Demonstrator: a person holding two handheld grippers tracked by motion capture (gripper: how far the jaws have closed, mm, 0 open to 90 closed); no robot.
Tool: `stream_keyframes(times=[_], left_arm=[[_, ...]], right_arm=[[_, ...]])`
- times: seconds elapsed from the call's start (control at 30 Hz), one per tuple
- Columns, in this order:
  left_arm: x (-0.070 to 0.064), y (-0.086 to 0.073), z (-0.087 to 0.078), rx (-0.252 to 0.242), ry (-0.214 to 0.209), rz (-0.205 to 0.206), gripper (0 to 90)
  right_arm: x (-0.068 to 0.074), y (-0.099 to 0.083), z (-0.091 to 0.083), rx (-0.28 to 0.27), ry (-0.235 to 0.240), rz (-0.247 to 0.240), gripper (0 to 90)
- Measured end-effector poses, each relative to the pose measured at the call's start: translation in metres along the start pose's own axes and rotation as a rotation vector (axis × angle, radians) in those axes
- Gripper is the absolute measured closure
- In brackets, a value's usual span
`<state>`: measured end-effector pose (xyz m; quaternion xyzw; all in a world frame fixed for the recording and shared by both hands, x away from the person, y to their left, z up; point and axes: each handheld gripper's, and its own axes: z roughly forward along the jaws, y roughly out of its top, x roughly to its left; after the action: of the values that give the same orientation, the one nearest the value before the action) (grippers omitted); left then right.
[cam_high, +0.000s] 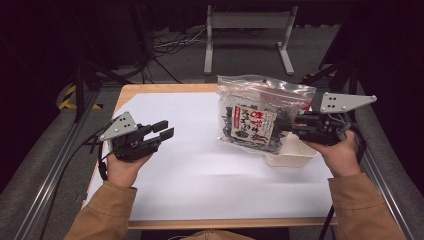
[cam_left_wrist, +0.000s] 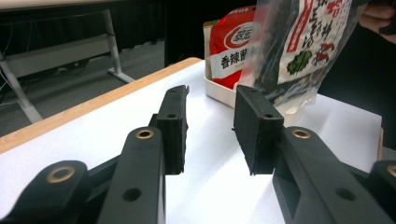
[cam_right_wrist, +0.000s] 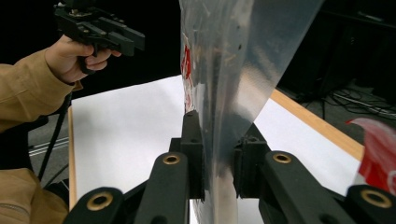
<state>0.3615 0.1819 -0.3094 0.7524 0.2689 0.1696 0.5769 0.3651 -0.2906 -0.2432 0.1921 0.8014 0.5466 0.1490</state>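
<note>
The clear plastic bag (cam_high: 260, 112) holds dark, near-black contents behind a white label with red and black lettering and a green mark. Both tools are black, the left tool (cam_high: 164, 129) and the right tool (cam_high: 287, 125), each with a grey plate and brass-coloured rivets. The desk (cam_high: 170, 90) is pale wood under a white sheet. A white tray (cam_high: 295, 152) at its right edge holds a red packet (cam_left_wrist: 231, 46) printed with white panels. The sleeves (cam_high: 107, 210) are tan.
</note>
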Motion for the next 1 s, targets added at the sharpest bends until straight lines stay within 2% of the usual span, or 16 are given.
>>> stream_keyframes(times=[0.17, 0.43, 0.7, 1.0], left_arm=[[0.003, -0.002, 0.0, 0.01, -0.002, -0.018, 63.8], [0.003, -0.004, 0.001, 0.031, 0.0, -0.015, 61.1], [0.004, -0.006, 0.001, 0.033, 0.001, -0.022, 59.3], [0.004, -0.007, 0.002, 0.039, -0.001, -0.023, 57.8]], right_arm=[[-0.004, 0.002, -0.009, -0.015, -0.022, -0.003, 77.0], [-0.006, 0.004, -0.02, -0.022, -0.083, -0.026, 77.0], [-0.008, 0.003, -0.029, -0.005, -0.166, -0.069, 77.0], [-0.011, -0.002, -0.038, 0.001, -0.233, -0.083, 77.0]])
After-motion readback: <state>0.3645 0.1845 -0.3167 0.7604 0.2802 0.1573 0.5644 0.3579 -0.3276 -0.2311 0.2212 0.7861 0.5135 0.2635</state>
